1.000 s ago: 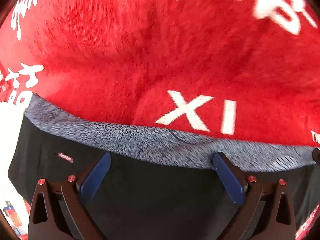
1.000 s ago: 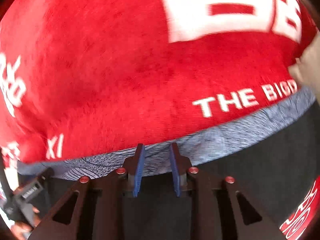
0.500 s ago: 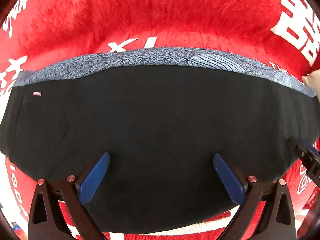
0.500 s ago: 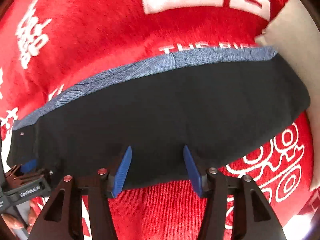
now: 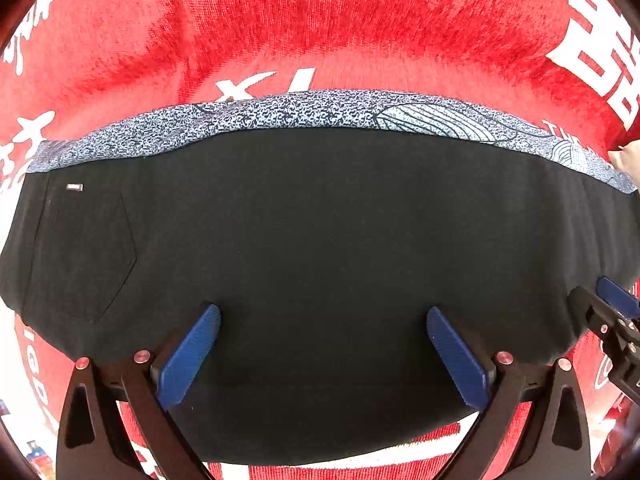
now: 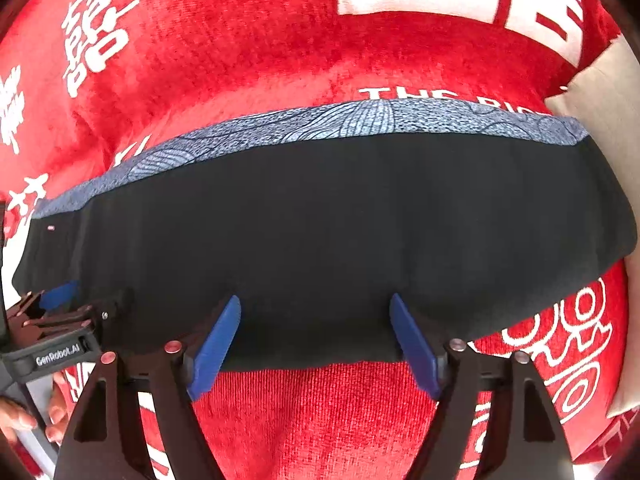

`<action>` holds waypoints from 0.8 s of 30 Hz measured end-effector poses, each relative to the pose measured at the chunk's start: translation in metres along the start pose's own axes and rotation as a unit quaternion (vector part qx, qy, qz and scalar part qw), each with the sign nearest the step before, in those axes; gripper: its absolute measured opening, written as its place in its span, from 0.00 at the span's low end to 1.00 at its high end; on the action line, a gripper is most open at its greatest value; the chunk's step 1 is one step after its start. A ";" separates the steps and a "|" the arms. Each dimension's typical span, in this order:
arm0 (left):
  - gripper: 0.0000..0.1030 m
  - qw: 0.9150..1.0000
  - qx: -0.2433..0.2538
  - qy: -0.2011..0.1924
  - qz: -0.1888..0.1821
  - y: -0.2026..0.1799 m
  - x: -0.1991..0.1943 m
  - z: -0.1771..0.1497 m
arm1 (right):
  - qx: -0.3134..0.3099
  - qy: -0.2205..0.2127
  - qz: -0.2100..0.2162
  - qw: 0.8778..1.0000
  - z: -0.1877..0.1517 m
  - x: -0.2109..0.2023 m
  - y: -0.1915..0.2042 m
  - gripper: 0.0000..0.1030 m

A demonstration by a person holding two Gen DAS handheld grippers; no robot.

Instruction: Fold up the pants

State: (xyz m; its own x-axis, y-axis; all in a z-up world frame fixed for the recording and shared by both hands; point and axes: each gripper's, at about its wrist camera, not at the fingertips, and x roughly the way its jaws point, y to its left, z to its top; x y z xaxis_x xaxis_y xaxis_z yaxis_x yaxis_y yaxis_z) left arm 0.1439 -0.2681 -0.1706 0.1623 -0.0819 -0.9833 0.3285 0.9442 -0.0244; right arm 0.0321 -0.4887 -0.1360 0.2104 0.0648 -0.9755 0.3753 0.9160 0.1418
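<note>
The black pants (image 5: 320, 240) lie flat and folded lengthwise on a red blanket, with a blue-grey patterned band (image 5: 320, 114) along the far edge. A back pocket and small label show at the left end. My left gripper (image 5: 324, 344) is open and empty over the near edge of the pants. My right gripper (image 6: 316, 332) is open and empty over the near edge of the pants (image 6: 320, 220), further right. The right gripper also shows at the right edge of the left wrist view (image 5: 608, 312); the left gripper shows at the left of the right wrist view (image 6: 60, 312).
The red blanket (image 5: 320, 20) with white lettering covers the whole surface and also fills the right wrist view (image 6: 240, 40). A beige cushion (image 6: 600, 92) lies at the far right, next to the pants' right end.
Both grippers have pulled back from the far band toward the near edge of the pants. The right gripper, nearly closed a second ago, has opened wide. The pants lie flat.
</note>
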 end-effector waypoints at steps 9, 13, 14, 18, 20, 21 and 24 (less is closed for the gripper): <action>1.00 1.000 0.000 0.000 0.003 0.002 0.004 0.001 | 0.047 -0.023 0.059 0.997 -0.006 -0.010 -0.023 0.77; 1.00 1.000 0.001 0.000 0.004 0.002 0.005 0.002 | 0.074 -0.030 0.093 0.992 -0.008 -0.013 -0.036 0.77; 1.00 1.000 0.001 0.000 0.004 0.002 0.005 0.002 | 0.078 -0.030 0.100 0.991 -0.008 -0.014 -0.039 0.77; 1.00 1.000 0.001 0.000 0.002 0.003 0.005 0.002 | 0.082 -0.028 0.112 0.990 -0.007 -0.014 -0.042 0.77; 1.00 1.000 0.002 0.001 0.001 0.003 0.004 0.002 | 0.077 -0.027 0.111 0.990 -0.007 -0.017 -0.042 0.77; 1.00 1.000 0.001 0.003 0.002 0.002 0.004 0.003 | 0.079 -0.026 0.113 0.990 -0.006 -0.018 -0.041 0.77; 1.00 1.000 0.006 0.014 0.022 -0.004 0.000 0.007 | 0.110 -0.022 0.139 0.984 -0.010 -0.027 -0.052 0.78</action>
State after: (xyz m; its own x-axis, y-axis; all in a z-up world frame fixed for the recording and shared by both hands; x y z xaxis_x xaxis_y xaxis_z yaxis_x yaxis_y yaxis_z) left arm 0.1491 -0.2736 -0.1695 0.1509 -0.0313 -0.9881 0.3324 0.9429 0.0209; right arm -0.0019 -0.5340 -0.1185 0.3693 0.2785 -0.8866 0.4831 0.7574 0.4392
